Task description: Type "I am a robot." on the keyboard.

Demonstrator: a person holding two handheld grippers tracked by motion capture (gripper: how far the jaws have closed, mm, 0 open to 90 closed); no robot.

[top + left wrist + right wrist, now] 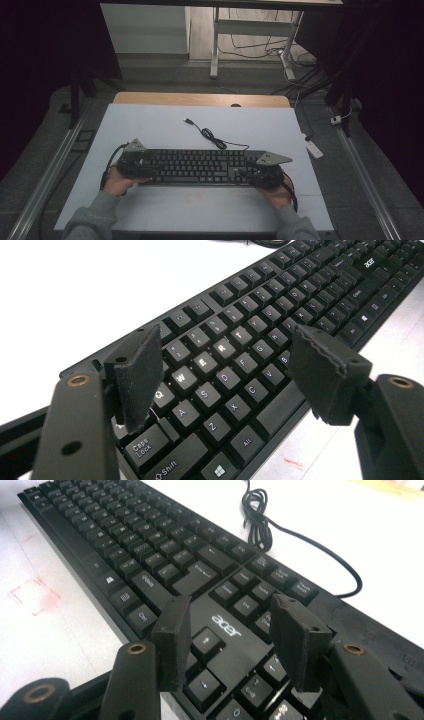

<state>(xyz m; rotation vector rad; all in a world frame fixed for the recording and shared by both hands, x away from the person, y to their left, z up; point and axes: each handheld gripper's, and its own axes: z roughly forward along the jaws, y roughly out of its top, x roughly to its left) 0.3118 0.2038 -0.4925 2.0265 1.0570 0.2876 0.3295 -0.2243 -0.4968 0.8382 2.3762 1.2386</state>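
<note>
Two black two-jaw grippers sit at the ends of a long black plastic keyboard (200,166) that lies flat on the white table (165,130), near the person's edge. Left gripper (227,375) hangs over the letter keys at the keyboard's left end, jaws spread wide, its pads clear of the keys and grasping nothing. Right gripper (235,640) hovers above the arrow keys at the other end, likewise released, with nothing between its pads. From the keyboard's far edge a thin black cable (207,133) runs in a loose coil across the table.
</note>
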